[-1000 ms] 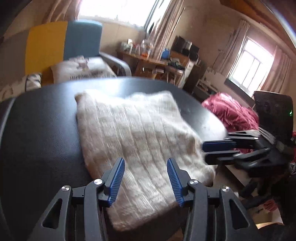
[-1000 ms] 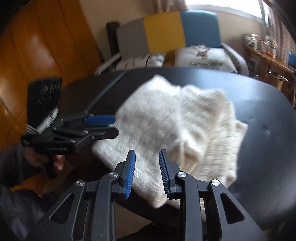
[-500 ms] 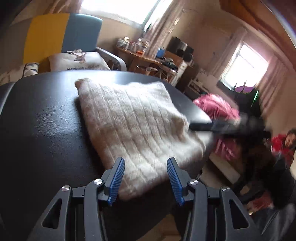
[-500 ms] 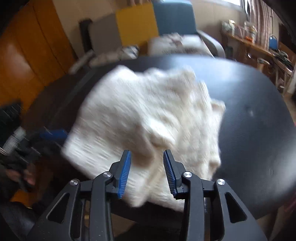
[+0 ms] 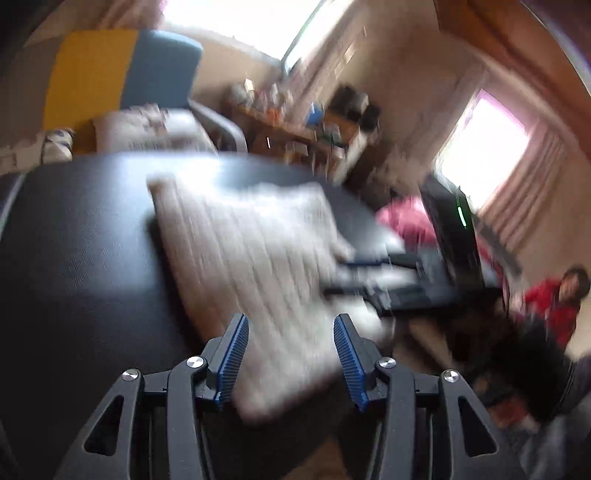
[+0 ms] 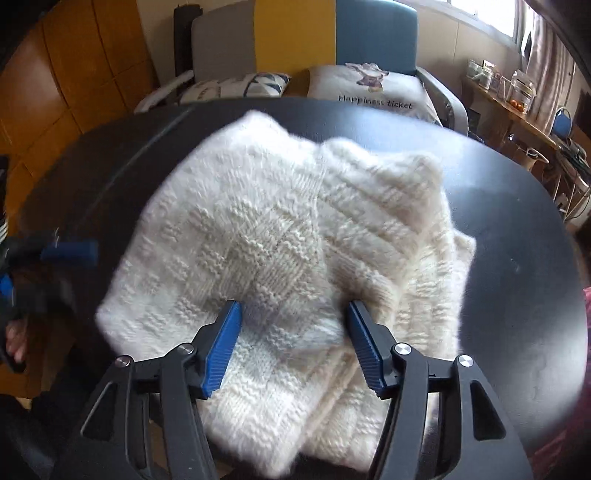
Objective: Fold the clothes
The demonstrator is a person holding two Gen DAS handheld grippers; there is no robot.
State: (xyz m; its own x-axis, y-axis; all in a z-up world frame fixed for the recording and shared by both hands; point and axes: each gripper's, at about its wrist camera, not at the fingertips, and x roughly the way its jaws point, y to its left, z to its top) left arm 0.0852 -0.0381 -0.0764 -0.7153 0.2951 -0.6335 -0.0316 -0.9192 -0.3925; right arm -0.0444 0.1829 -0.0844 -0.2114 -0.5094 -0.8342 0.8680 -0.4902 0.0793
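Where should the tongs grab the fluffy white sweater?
Probably the sweater's near folded edge, which hangs slightly over the black table. Come from the front: the right tongs are open over that thick stacked edge already.

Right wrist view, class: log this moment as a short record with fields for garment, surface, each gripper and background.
garment: cream knit sweater, folded in layers
surface: black table
right gripper: open, fingers astride the sweater's near edge
left gripper: blurred at the table's left edge, state unclear here
background: cushion on a grey, yellow and blue chair
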